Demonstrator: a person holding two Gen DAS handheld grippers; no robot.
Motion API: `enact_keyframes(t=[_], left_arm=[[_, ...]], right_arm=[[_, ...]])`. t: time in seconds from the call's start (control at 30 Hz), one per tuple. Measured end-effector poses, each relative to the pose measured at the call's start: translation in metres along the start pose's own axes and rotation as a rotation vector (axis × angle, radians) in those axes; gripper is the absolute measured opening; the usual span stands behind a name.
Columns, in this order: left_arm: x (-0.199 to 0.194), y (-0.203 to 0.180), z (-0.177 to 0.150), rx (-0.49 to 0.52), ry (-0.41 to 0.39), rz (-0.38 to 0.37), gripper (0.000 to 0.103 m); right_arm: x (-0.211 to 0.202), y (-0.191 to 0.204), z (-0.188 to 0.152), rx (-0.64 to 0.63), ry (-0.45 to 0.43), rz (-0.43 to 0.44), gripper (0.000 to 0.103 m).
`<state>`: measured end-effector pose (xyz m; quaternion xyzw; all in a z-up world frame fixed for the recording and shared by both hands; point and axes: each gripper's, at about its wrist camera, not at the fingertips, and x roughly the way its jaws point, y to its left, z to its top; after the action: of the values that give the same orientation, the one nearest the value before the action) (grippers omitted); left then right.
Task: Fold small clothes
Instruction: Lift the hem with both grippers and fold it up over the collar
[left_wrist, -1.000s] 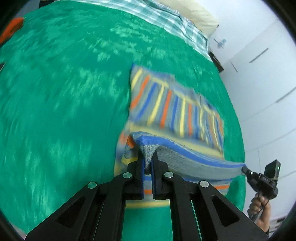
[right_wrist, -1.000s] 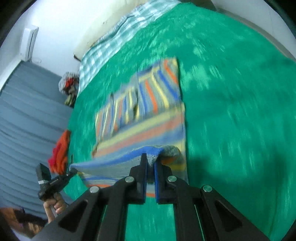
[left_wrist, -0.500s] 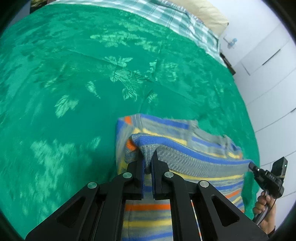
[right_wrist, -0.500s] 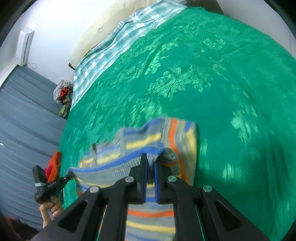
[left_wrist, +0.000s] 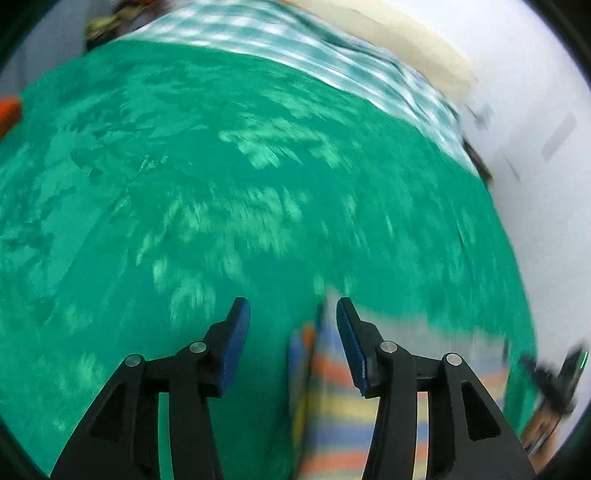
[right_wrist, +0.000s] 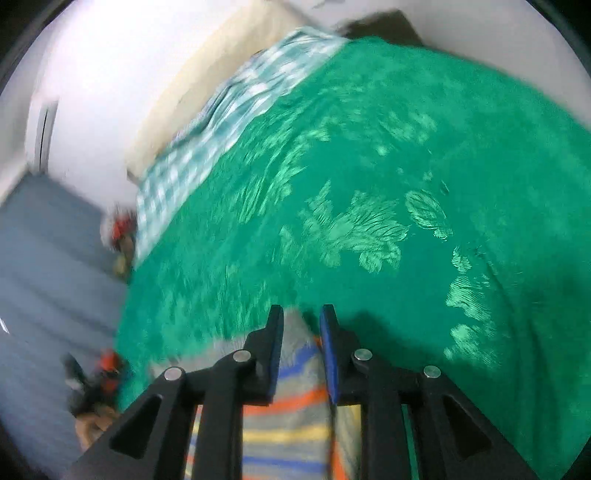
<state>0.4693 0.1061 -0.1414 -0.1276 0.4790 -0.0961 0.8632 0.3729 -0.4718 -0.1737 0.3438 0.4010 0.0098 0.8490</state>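
While both jaws open, left gripper and right gripper straddle, apparently released, the striped garment lower centre; green bedspread fills surroundings.

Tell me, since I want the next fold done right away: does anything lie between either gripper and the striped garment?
Nothing visible does. The striped garment lies directly under the opening left gripper and right gripper, on the green bedspread.
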Motion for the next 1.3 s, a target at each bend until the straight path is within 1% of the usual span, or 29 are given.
enact_keyframes(t=[0.03, 0.07, 0.13, 0.17, 0.2, 0.23, 0.27, 0.3, 0.33, 0.37, 0.4, 0.43, 0.47, 0.5, 0.53, 0.57, 0.6, 0.63, 0.67, 0.7, 0.73, 0.77, 0.8, 0.83, 0.87, 0.9, 1.0, 1.17, 1.3], left_arm=[[-0.012, -0.010, -0.024, 0.079, 0.017, -0.017, 0.050], [-0.017, -0.017, -0.037, 0.127, 0.023, -0.025, 0.050], [-0.033, -0.033, -0.088, 0.260, 0.041, -0.046, 0.050], [-0.033, -0.039, -0.102, 0.299, 0.052, -0.051, 0.049], [-0.033, -0.044, -0.120, 0.343, 0.074, -0.052, 0.044], [-0.028, -0.046, -0.139, 0.383, 0.117, -0.041, 0.026], [-0.018, -0.044, -0.156, 0.410, 0.183, 0.001, 0.007], [-0.015, -0.037, -0.166, 0.417, 0.213, 0.043, 0.006], [-0.023, -0.027, -0.173, 0.407, 0.190, 0.063, 0.006], [-0.031, -0.021, -0.174, 0.396, 0.182, 0.075, 0.006], [-0.045, -0.013, -0.174, 0.372, 0.169, 0.098, 0.006], [-0.060, -0.005, -0.173, 0.337, 0.141, 0.122, 0.024], [-0.075, 0.004, -0.172, 0.299, 0.103, 0.119, 0.060], [-0.085, 0.010, -0.171, 0.261, 0.067, 0.100, 0.076], [-0.091, 0.016, -0.170, 0.213, 0.032, 0.071, 0.093], [-0.089, 0.018, -0.171, 0.191, 0.036, 0.052, 0.091], [-0.078, 0.018, -0.170, 0.164, 0.074, 0.028, 0.090], [-0.066, 0.017, -0.171, 0.139, 0.110, 0.005, 0.086], [-0.052, 0.013, -0.173, 0.108, 0.147, -0.014, 0.077], [-0.041, 0.010, -0.176, 0.086, 0.177, -0.021, 0.073], [-0.029, 0.004, -0.177, 0.067, 0.189, -0.009, 0.071], [-0.027, 0.000, -0.178, 0.063, 0.173, 0.006, 0.060], [-0.024, -0.007, -0.179, 0.063, 0.163, 0.005, 0.040], [-0.021, -0.009, -0.177, 0.064, 0.185, -0.008, 0.006], [-0.020, -0.011, -0.177, 0.060, 0.208, -0.010, 0.005], [-0.024, -0.014, -0.173, 0.073, 0.205, -0.001, 0.004], [-0.043, -0.015, -0.166, 0.139, 0.212, -0.006, 0.004], [-0.065, -0.009, -0.173, 0.181, 0.293, -0.023, 0.004], [-0.070, 0.001, -0.189, 0.170, 0.366, -0.013, 0.004]], right_arm=[[-0.005, 0.010, -0.007, -0.068, 0.019, -0.027, 0.022], [-0.010, 0.018, -0.015, -0.125, 0.039, -0.042, 0.022], [-0.022, 0.039, -0.044, -0.253, 0.097, -0.062, 0.022], [-0.027, 0.046, -0.059, -0.308, 0.120, -0.069, 0.022], [-0.032, 0.057, -0.083, -0.395, 0.155, -0.079, 0.022], [-0.034, 0.063, -0.098, -0.447, 0.176, -0.085, 0.022], [-0.035, 0.067, -0.115, -0.495, 0.200, -0.088, 0.022], [-0.033, 0.069, -0.133, -0.533, 0.236, -0.091, 0.022], [-0.030, 0.064, -0.151, -0.555, 0.289, -0.124, 0.021], [-0.026, 0.053, -0.166, -0.564, 0.341, -0.189, 0.017], [-0.028, 0.045, -0.172, -0.564, 0.352, -0.212, 0.015], [-0.044, 0.036, -0.178, -0.559, 0.332, -0.231, 0.015], [-0.058, 0.032, -0.179, -0.550, 0.311, -0.255, 0.022], [-0.070, 0.029, -0.179, -0.530, 0.288, -0.254, 0.024], [-0.090, 0.025, -0.177, -0.480, 0.240, -0.216, 0.035], [-0.099, 0.025, -0.176, -0.446, 0.216, -0.182, 0.048], [-0.105, 0.023, -0.177, -0.421, 0.207, -0.163, 0.051], [-0.104, 0.019, -0.179, -0.369, 0.206, -0.137, 0.051], [-0.097, 0.015, -0.181, -0.324, 0.221, -0.115, 0.051], [-0.090, 0.006, -0.180, -0.275, 0.241, -0.090, 0.051], [-0.080, -0.003, -0.181, -0.217, 0.247, -0.058, 0.051], [-0.075, -0.008, -0.182, -0.171, 0.236, -0.032, 0.050], [-0.068, -0.011, -0.183, -0.123, 0.226, 0.004, 0.044], [-0.059, -0.013, -0.183, -0.084, 0.233, 0.017, 0.014], [-0.055, -0.010, -0.182, -0.083, 0.246, 0.008, 0.007], [-0.052, -0.006, -0.181, -0.096, 0.269, -0.017, 0.007], [-0.072, 0.014, -0.179, -0.199, 0.273, -0.080, 0.007], [-0.090, 0.028, -0.178, -0.242, 0.323, -0.093, 0.007], [-0.101, 0.018, -0.189, -0.201, 0.392, -0.084, 0.007]])
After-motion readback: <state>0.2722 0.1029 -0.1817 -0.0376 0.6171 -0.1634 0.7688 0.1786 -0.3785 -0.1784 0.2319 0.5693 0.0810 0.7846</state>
